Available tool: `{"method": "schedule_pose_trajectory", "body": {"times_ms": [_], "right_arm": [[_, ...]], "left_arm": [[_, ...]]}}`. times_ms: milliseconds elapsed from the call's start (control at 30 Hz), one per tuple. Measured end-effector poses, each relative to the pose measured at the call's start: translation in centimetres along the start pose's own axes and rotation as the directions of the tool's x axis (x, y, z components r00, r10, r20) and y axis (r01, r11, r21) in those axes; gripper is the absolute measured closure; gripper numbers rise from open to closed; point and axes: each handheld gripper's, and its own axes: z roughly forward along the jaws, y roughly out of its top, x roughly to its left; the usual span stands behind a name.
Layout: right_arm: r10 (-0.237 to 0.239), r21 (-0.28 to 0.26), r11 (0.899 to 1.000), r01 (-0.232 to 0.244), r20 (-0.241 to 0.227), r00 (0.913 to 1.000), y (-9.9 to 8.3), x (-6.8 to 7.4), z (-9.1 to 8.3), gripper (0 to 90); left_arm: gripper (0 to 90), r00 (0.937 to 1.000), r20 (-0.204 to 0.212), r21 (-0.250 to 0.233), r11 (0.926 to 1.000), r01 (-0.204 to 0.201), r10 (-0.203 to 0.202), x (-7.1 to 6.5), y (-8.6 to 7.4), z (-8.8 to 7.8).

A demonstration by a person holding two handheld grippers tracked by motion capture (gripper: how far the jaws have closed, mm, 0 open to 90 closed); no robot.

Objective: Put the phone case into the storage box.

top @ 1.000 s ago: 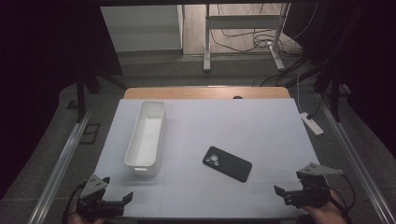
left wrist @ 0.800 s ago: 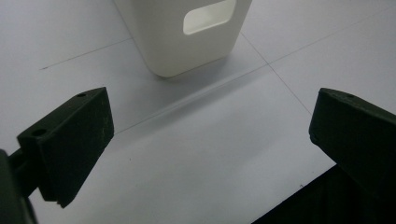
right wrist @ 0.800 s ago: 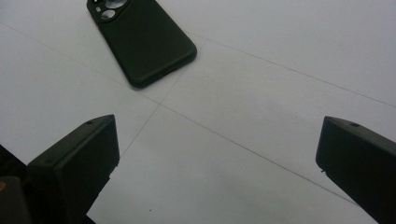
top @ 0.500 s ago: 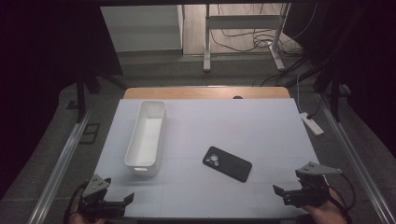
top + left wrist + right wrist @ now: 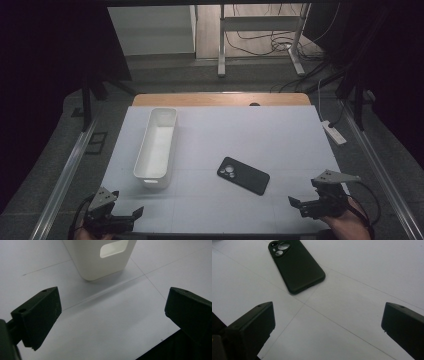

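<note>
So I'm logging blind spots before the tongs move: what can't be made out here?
- Phone: lies camera side up in the high view, so its screen is hidden against the table.
- White bin: in the left gripper view the top edge cuts off all but its handle end.
- Bin floor nearest the person: the high view's near wall hides it.

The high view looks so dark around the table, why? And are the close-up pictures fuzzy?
High view: light falls on the white table, while the room around it stays black. Left gripper view: the near claw is soft, the white bin clearer. Right gripper view: the phone is fairly sharp, with no glare.
</note>
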Motion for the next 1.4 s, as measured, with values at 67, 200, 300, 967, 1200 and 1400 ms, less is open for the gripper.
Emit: {"method": "schedule_pose_trajectory", "body": {"times_ms": [67, 200, 300, 967, 1200, 1400], "right_arm": [[0.005, 0.008, 1.000, -0.005, -0.002, 1.0000, 0.1, 0.0, 0.1, 0.0], [0.000, 0.028, 1.000, 0.000, -0.004, 1.0000, 0.5, 0.0, 0.6, 0.0], [-0.011, 0.032, 0.999, 0.011, -0.010, 0.9999, 0.8, 0.2, 0.9, 0.0], [-0.097, 0.041, 0.994, 0.100, -0.082, 0.9920, 2.8, 0.9, 2.7, 0.0], [-0.121, 0.054, 0.990, 0.127, -0.098, 0.9878, 3.4, 1.2, 3.7, 0.0], [-0.135, 0.060, 0.988, 0.142, -0.112, 0.9845, 3.8, 1.4, 4.4, 0.0]], "left_arm": [[1.5, 1.0000, -0.001, 0.001, 1.0000, 0.001, -0.001, 0.0, 0.0, 0.0], [1.5, 1.0000, 0.000, 0.004, 1.0000, 0.002, -0.002, 0.0, 0.0, 0.0], [1.6, 1.0000, 0.000, 0.009, 1.0000, -0.002, 0.002, 0.0, 0.0, 0.1], [2.1, 1.0000, 0.001, 0.018, 0.9998, 0.003, -0.003, 0.0, 0.1, 0.2], [2.3, 1.0000, 0.001, 0.022, 0.9998, 0.000, 0.000, 0.0, 0.1, 0.2], [2.4, 1.0000, 0.000, 0.025, 0.9997, -0.002, 0.002, 0.0, 0.1, 0.3]]}}
